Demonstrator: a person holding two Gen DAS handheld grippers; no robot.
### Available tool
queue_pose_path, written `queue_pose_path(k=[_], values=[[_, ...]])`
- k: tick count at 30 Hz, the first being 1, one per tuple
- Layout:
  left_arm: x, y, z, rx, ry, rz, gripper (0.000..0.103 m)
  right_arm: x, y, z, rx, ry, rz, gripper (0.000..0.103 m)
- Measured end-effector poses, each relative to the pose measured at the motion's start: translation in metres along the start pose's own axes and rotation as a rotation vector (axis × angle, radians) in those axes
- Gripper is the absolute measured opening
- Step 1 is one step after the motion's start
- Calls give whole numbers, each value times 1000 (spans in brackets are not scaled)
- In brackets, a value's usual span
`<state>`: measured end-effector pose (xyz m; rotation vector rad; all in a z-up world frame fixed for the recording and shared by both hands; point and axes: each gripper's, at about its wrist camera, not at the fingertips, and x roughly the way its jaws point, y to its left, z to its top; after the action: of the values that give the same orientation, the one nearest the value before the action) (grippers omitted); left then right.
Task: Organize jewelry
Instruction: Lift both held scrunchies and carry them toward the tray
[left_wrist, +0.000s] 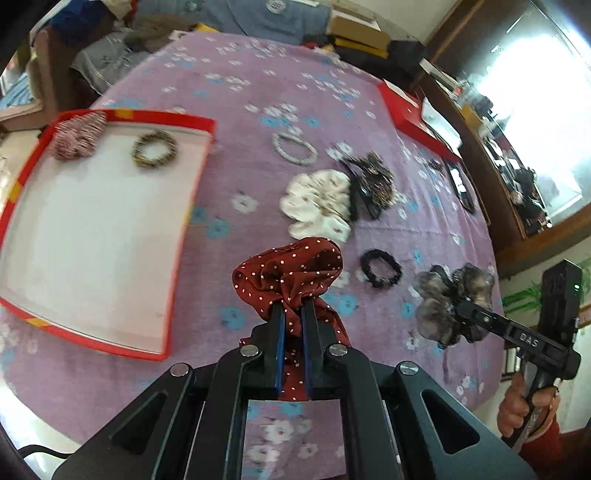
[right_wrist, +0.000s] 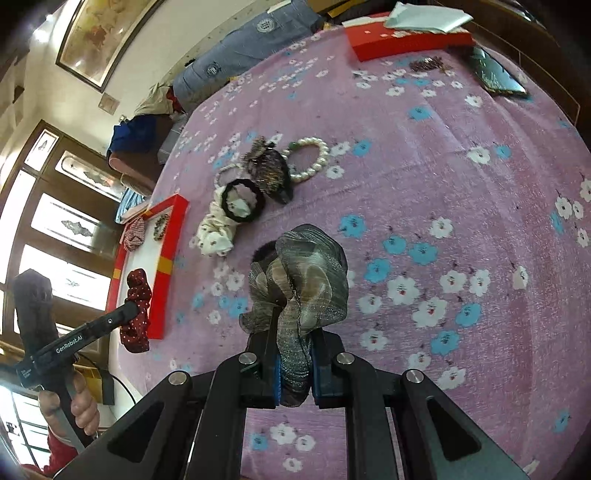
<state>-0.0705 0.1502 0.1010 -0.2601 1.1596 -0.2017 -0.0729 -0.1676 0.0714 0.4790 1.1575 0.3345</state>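
Note:
My left gripper (left_wrist: 293, 308) is shut on a dark red polka-dot scrunchie (left_wrist: 291, 271) and holds it above the purple floral cloth, right of the red-rimmed white tray (left_wrist: 92, 221). The tray holds a pink striped scrunchie (left_wrist: 75, 134) and a beaded bracelet (left_wrist: 154, 149). My right gripper (right_wrist: 293, 332) is shut on a grey shimmery scrunchie (right_wrist: 303, 273), also seen in the left wrist view (left_wrist: 448, 299). On the cloth lie a white scrunchie (left_wrist: 319, 205), a dark sequined hair piece (left_wrist: 369, 182), a black hair tie (left_wrist: 380, 267) and a pearl bracelet (right_wrist: 310, 160).
A red box (right_wrist: 402, 38) with papers on it sits at the far edge of the table. A dark pouch (right_wrist: 496, 75) and a small beaded piece (right_wrist: 428, 64) lie near it. Clothes and boxes are piled beyond the table.

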Motion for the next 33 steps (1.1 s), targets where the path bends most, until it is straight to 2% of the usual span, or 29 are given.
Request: queue_pose_path(k=[10,18,23,28,33], values=[[-27,30,-3,40,-56,147,8,15,62,-5,-75,-6,19,13],[-51,89,4,-50,-89,194,9,32,112,-1,-142,5,41,13],[-64,135,7,-100,-103,277,9,54,148,2,-177,35,66,13],[-71,168,7,-99,-105,374,9,81,194,1,-237,70,86,13],[-70,195,6,-90,-91,414,9,118,241,-5,-302,121,101,13]])
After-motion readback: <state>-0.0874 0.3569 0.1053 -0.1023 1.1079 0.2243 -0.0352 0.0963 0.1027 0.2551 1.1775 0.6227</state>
